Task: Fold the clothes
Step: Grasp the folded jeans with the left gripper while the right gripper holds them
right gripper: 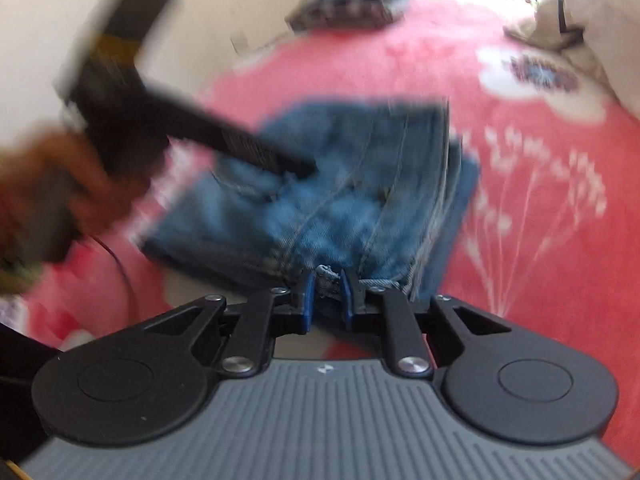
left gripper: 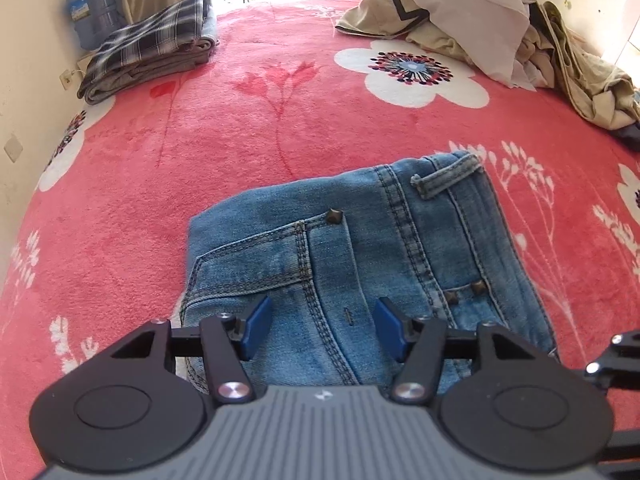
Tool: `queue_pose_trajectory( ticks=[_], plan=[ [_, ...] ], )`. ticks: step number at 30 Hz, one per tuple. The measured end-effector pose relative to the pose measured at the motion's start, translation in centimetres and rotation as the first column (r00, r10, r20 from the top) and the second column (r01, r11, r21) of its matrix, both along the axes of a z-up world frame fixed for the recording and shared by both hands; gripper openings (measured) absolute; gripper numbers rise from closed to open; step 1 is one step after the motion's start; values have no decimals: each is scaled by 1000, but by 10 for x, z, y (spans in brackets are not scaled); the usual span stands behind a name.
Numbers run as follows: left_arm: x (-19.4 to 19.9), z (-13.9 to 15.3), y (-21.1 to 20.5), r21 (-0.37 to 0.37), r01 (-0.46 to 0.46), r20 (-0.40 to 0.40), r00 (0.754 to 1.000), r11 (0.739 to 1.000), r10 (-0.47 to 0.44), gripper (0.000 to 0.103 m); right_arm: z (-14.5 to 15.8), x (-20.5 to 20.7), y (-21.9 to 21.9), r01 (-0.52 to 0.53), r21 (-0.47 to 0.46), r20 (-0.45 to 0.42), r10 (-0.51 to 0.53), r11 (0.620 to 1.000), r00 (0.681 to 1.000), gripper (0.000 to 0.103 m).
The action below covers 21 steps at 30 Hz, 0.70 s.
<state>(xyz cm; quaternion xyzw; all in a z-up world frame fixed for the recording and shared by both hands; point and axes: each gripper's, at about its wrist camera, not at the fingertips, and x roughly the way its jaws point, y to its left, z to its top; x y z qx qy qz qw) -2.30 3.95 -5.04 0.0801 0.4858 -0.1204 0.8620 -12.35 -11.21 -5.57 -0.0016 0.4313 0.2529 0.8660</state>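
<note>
The right wrist view is smeared: the jeans point(right gripper: 344, 184) ahead of the tool blur, and the hand point(right gripper: 60, 196) at left is cut off.

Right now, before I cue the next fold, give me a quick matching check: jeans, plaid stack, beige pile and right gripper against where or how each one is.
Things:
1. jeans
2. plaid stack
3. beige pile
4. right gripper

States:
A. loose heap, far right of the blanket
B. folded, far left by the wall
C. clamped on a denim edge
D. folded, under the open left gripper

Pairs: 1-D, 2-B, 3-A, 4-C
</note>
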Motion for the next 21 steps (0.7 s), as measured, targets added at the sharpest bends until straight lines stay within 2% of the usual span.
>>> queue_pose_trajectory(
  ticks=[2, 21],
  plan=[
    [-1, -1, -1, 7, 5, 5, 1000, 1000, -5, 59, -2, -4, 3, -11, -23, 26, 11, 1000, 1000, 13],
    [-4, -2, -6, 34, 3, 14, 1000, 999, -3, 60, -1, -4, 1, 4, -11, 12, -4, 1000, 1000, 13]
  ],
)
